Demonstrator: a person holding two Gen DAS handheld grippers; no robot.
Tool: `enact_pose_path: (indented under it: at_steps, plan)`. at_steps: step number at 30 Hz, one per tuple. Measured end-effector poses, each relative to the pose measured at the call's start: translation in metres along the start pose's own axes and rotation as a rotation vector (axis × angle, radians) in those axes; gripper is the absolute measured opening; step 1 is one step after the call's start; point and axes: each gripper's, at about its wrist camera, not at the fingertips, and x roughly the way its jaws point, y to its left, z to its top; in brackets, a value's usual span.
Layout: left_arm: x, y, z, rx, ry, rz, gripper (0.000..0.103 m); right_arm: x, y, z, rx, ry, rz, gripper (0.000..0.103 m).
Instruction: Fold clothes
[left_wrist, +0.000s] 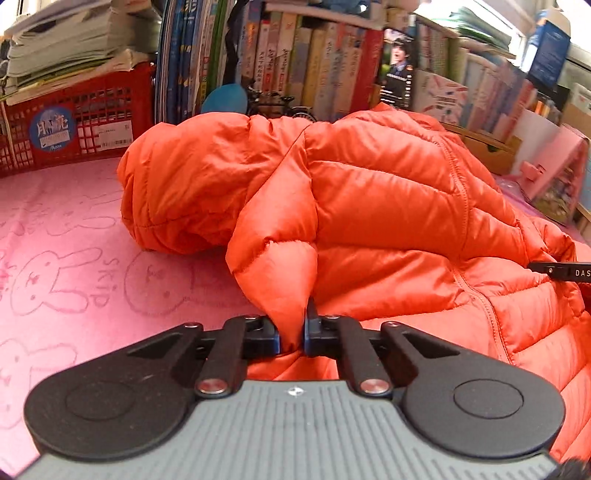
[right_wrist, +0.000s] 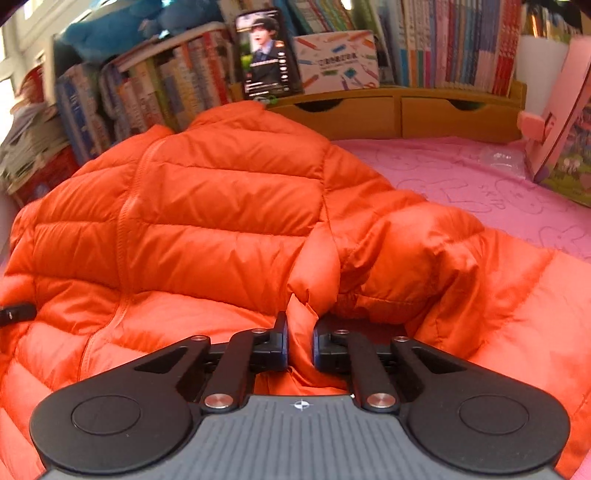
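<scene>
While the orange puffer jacket (left_wrist: 388, 206) fills mid-frame on pink cloth (left_wrist: 74, 258), left gripper (left_wrist: 293, 332) and right gripper (right_wrist: 300, 343) each pinch its fabric.

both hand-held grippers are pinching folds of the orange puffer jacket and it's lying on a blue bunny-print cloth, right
Not quite: the cloth is pink, not blue. The left wrist view shows the bunny-print cloth in pink under the orange puffer jacket. The rest holds: the left hand-held gripper and the right hand-held gripper are each shut on a fold of the jacket.
</scene>
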Motion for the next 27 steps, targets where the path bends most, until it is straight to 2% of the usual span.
enact_pose_path:
  at_steps: [6, 10, 14, 15, 18, 20, 22, 23, 24, 25, 26, 27]
  plan:
    - [-0.026, 0.008, -0.021, 0.001, 0.020, -0.034, 0.010, -0.032, -0.012, -0.025, -0.058, 0.010, 0.026, 0.012]
    - [-0.032, 0.008, -0.032, 0.031, 0.037, -0.051, 0.011, -0.044, -0.025, -0.038, -0.042, 0.017, 0.043, 0.012]
    - [-0.040, 0.007, -0.031, 0.054, 0.029, -0.034, 0.013, -0.042, -0.031, -0.042, -0.013, 0.026, 0.053, 0.013]
    - [-0.047, 0.010, -0.030, 0.052, 0.017, -0.033, 0.014, -0.045, -0.030, -0.042, -0.019, 0.023, 0.052, 0.015]
    - [-0.069, 0.020, -0.025, 0.047, -0.018, -0.029, 0.024, -0.060, -0.032, -0.041, -0.046, 0.019, 0.040, 0.021]
    - [-0.083, 0.027, -0.018, 0.044, -0.034, 0.001, 0.024, -0.071, -0.032, -0.039, -0.060, 0.017, 0.023, 0.027]
    - [-0.097, 0.030, -0.007, 0.046, -0.073, 0.031, 0.027, -0.087, -0.030, -0.034, -0.052, 0.009, -0.030, 0.033]
    - [-0.104, 0.033, 0.000, 0.046, -0.107, 0.047, 0.030, -0.094, -0.028, -0.030, -0.050, -0.003, -0.044, 0.034]
    - [-0.107, 0.033, 0.010, 0.049, -0.138, 0.064, 0.043, -0.100, -0.026, -0.023, -0.049, -0.030, -0.033, 0.040]
    - [-0.106, 0.032, 0.020, 0.048, -0.167, 0.078, 0.070, -0.105, -0.022, -0.015, -0.051, -0.059, -0.018, 0.051]
    - [-0.104, 0.032, 0.030, 0.045, -0.196, 0.091, 0.083, -0.107, -0.016, -0.007, -0.056, -0.091, 0.005, 0.057]
    - [-0.099, 0.029, 0.040, 0.046, -0.217, 0.090, 0.090, -0.107, -0.009, 0.002, -0.065, -0.120, 0.027, 0.066]
